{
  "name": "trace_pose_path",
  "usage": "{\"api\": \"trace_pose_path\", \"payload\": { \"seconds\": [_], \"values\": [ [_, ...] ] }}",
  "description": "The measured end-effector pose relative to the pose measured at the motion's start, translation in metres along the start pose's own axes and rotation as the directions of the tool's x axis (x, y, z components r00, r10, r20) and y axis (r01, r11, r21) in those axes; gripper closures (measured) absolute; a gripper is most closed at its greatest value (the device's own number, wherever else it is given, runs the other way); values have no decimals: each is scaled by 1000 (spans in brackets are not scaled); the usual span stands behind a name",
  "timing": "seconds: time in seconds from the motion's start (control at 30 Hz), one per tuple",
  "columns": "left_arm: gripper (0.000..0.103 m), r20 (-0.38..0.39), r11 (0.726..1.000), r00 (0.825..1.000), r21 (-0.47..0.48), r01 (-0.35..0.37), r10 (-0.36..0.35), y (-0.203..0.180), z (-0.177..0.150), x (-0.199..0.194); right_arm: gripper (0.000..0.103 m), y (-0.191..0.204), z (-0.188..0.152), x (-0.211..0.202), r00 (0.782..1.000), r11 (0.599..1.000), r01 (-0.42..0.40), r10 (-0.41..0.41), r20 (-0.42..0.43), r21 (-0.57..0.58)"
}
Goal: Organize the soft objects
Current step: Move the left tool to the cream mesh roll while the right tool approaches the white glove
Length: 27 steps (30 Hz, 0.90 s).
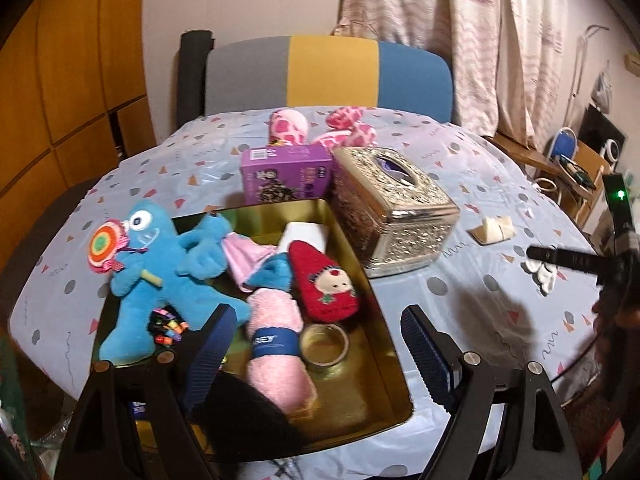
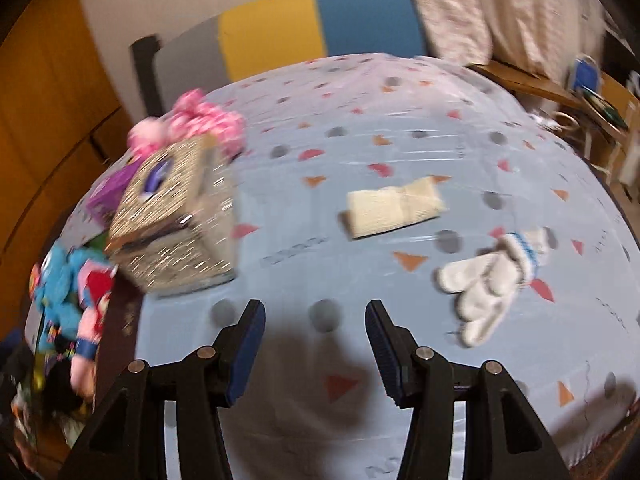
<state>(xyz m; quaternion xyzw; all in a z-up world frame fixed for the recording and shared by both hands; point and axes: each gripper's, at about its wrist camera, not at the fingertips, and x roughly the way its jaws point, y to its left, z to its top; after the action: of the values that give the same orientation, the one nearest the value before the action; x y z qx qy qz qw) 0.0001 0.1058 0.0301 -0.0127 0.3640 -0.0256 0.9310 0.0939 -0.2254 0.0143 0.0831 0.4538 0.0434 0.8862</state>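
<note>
A gold tin tray [image 1: 384, 360] holds a blue plush monster [image 1: 160, 264], a rolled pink towel [image 1: 276, 344], a red plush piece [image 1: 324, 280] and a tape ring [image 1: 323, 345]. My left gripper [image 1: 316, 344] hangs open over the tray's near end with nothing between its fingers. My right gripper [image 2: 314, 344] is open over bare tablecloth. A white glove [image 2: 484, 280] lies to its right, a folded cream cloth [image 2: 394, 206] farther back. Pink spotted plush [image 1: 320, 128] lies at the table's far side. In the left wrist view the right gripper [image 1: 560, 258] shows above the glove [image 1: 544, 274].
An ornate silver tissue box [image 1: 394, 204] and a purple carton [image 1: 286, 174] stand behind the tray. The round table wears a pale blue patterned cloth [image 2: 360, 140]. A grey, yellow and blue chair [image 1: 328, 72] stands beyond it; curtains and a cluttered shelf are to the right.
</note>
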Motion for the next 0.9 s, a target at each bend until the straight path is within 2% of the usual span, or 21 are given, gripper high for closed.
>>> {"api": "trace_pose_path", "payload": {
  "seconds": [0.2, 0.3, 0.37, 0.53, 0.67, 0.9],
  "values": [
    [18, -17, 1000, 1000, 23, 20, -19, -13, -1, 4, 50, -46, 19, -10, 990, 985, 92, -106, 94, 146],
    [18, -22, 999, 999, 34, 28, -28, -19, 0, 6, 50, -72, 24, -13, 973, 961, 145, -181, 142, 236],
    [18, -23, 998, 999, 46, 38, -37, -24, 0, 7, 50, -94, 24, -17, 963, 929, 154, -217, 158, 336],
    [18, -38, 995, 997, 69, 74, -72, -40, 2, 11, 50, -130, 15, -22, 966, 855, 94, -202, 162, 510],
    [18, -52, 987, 993, 112, 112, -107, -59, 3, 16, 50, -148, 7, -24, 967, 803, 48, -185, 172, 594],
    [18, -85, 970, 982, 165, 180, -167, -94, 8, 28, 50, -151, 4, -25, 971, 788, 11, -157, 183, 616]
  ]
}}
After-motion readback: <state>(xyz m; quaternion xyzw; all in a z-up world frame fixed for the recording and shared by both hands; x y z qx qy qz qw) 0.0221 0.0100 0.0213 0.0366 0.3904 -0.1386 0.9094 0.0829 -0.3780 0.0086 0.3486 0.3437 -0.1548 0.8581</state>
